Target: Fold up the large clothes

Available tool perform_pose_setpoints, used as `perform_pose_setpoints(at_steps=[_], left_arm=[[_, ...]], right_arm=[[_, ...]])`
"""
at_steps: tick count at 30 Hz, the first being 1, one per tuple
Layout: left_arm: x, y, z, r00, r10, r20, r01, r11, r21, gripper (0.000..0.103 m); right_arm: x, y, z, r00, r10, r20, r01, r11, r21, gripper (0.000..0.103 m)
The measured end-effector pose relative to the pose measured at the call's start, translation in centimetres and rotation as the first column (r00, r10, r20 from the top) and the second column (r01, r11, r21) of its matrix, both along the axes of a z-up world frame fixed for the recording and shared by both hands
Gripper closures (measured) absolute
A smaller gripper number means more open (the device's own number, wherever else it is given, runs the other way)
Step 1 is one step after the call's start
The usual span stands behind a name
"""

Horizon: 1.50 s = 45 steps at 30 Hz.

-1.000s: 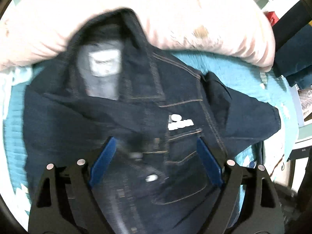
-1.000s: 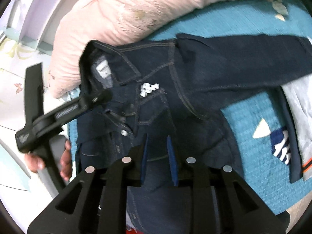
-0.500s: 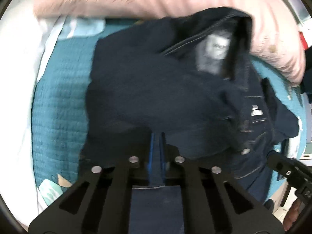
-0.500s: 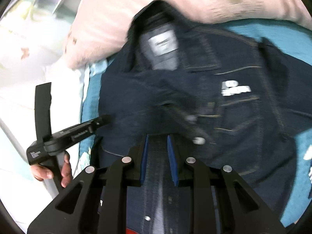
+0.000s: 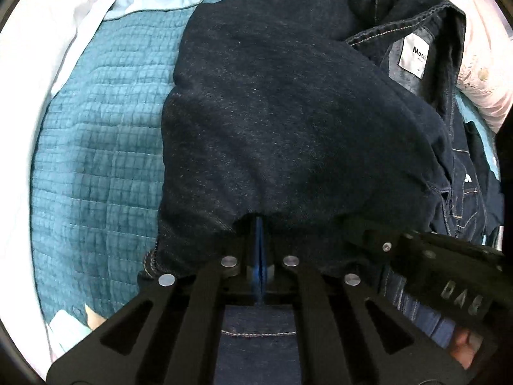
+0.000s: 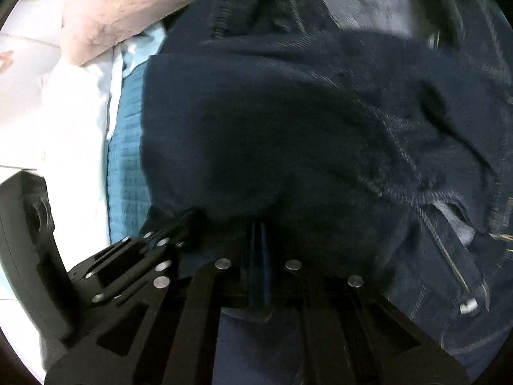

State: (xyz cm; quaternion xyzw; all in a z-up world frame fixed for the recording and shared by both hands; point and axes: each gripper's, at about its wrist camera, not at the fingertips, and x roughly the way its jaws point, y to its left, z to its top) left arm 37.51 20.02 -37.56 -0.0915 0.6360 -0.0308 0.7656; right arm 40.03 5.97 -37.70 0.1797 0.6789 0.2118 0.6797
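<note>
The left gripper (image 5: pixel 259 224) has its blue pads pressed together on a fold of the dark denim jacket (image 5: pixel 288 112), pinching the cloth right at the tips. The right gripper (image 6: pixel 258 227) has just been closing and now clamps the same jacket in the same way, with denim bunched over its fingertips. The two tools sit close together: in the left wrist view the right one's black body (image 5: pixel 442 276) comes in from the lower right, and in the right wrist view the left one's body (image 6: pixel 128 266) lies at the lower left.

Beyond the tips, the jacket is folded over on itself, a broad plain panel lying on top. Its collar with a white label (image 5: pixel 413 56) shows at the upper right, and stitched seams and a metal button (image 6: pixel 468 305) show along the right side. The jacket rests on a quilted teal bedspread (image 5: pixel 96 160), which is bare to the left. A pale pink pillow (image 6: pixel 121 6) lies past the collar, touching it, and white bedding (image 5: pixel 38 64) runs along the far left edge.
</note>
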Motion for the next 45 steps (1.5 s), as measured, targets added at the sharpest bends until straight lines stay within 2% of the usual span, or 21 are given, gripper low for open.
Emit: perform_pose_setpoints(at_steps=[1,2,3,4,7,8,11,15,17,19,22,25,30,33,34,35,36,38,39,42,45], left_arm=[[-0.2,0.3,0.1,1.000,0.005,0.002,-0.005,1.000,-0.014,0.101],[-0.2,0.8,0.2,1.000,0.013,-0.001,-0.013,1.000,-0.029,0.101],[-0.3,0.9,0.4,1.000,0.016,-0.006,-0.016,1.000,-0.023,0.101],[-0.4,0.9,0.6,1.000,0.013,-0.007,-0.013,1.000,-0.004,0.101],[-0.9,1.1,1.1,1.000,0.008,0.009,-0.008,0.999,0.041,0.101],[-1.2,1.4,1.2,1.000,0.022,0.012,-0.023,0.999,0.025,0.101],[-1.3,2.1,0.8,0.999,0.045,0.007,-0.045,0.999,-0.004,0.101],[-1.1,2.5,0.3,0.999,0.033,-0.012,-0.033,0.999,0.020,0.101],[-0.9,1.6,1.5,1.000,0.017,-0.012,-0.016,1.000,0.026,0.103],[-1.0,1.3,3.2,1.000,0.001,0.020,0.000,0.999,-0.049,0.103],[-0.2,0.3,6.2,0.994,-0.044,0.103,0.046,0.999,-0.021,0.103],[1.6,0.2,6.7,0.994,-0.034,0.107,0.036,0.999,-0.015,0.103],[5.8,1.1,5.0,0.994,0.034,0.100,-0.038,0.999,0.038,0.103],[7.8,2.4,1.4,0.996,0.091,0.015,-0.092,0.989,0.117,0.103],[7.9,2.8,0.5,0.996,0.092,0.002,-0.092,0.991,0.102,0.103],[7.8,2.7,0.7,0.996,0.086,0.011,-0.087,0.991,0.106,0.103],[7.7,2.3,1.4,0.997,0.072,0.014,-0.073,0.986,0.149,0.103],[7.2,1.6,2.0,1.000,0.019,0.024,-0.025,0.969,0.247,0.103],[7.1,1.7,1.9,1.000,0.010,0.024,-0.016,0.970,0.244,0.103],[7.2,2.6,0.9,0.999,0.050,0.021,-0.053,0.981,0.189,0.101],[7.2,2.4,0.4,0.999,0.039,0.032,-0.045,0.972,0.231,0.101]], right_arm=[[0.0,-0.9,-0.1,0.999,-0.022,-0.025,0.023,0.999,0.035,0.103],[0.1,-1.7,0.0,0.999,-0.018,-0.035,0.019,0.999,0.027,0.103],[0.0,-2.4,0.4,1.000,-0.008,-0.021,0.008,1.000,-0.007,0.103],[-0.1,-3.7,1.2,1.000,0.004,0.026,-0.002,0.996,-0.088,0.103],[-0.1,-7.6,2.1,0.998,-0.007,0.064,0.019,0.982,-0.190,0.103],[0.0,-8.7,1.9,0.998,-0.013,0.066,0.025,0.980,-0.195,0.103],[-0.2,-11.1,0.1,0.998,-0.053,0.027,0.056,0.993,-0.104,0.103],[-0.3,-11.2,-1.6,0.994,-0.112,0.016,0.113,0.988,-0.103,0.103],[-0.1,-10.7,-0.4,0.996,-0.087,0.006,0.087,0.986,-0.143,0.103],[-0.2,-10.2,1.7,0.997,-0.075,-0.010,0.073,0.986,-0.150,0.101],[0.1,-8.6,5.5,0.996,-0.031,0.088,0.040,0.994,-0.103,0.101],[2.0,-6.6,6.7,0.992,-0.027,0.121,0.035,0.997,-0.067,0.101],[5.0,-4.6,5.0,0.993,-0.050,0.106,0.055,0.998,-0.044,0.101],[6.7,-4.6,2.5,0.995,-0.061,0.080,0.071,0.988,-0.136,0.103],[7.1,-5.4,1.1,0.996,-0.074,0.047,0.080,0.987,-0.142,0.103],[7.2,-6.1,0.6,0.995,-0.093,0.022,0.095,0.989,-0.116,0.103],[7.2,-7.3,0.6,0.995,-0.097,-0.004,0.097,0.992,-0.077,0.103],[6.7,-8.3,1.7,0.998,-0.019,0.059,0.033,0.970,-0.242,0.103],[6.6,-8.8,1.9,0.997,0.006,0.074,0.016,0.954,-0.300,0.103],[6.7,-12.0,0.4,0.999,-0.044,0.008,0.045,0.974,-0.222,0.103],[7.0,-12.0,-1.4,0.997,-0.061,0.049,0.071,0.970,-0.232,0.103]])
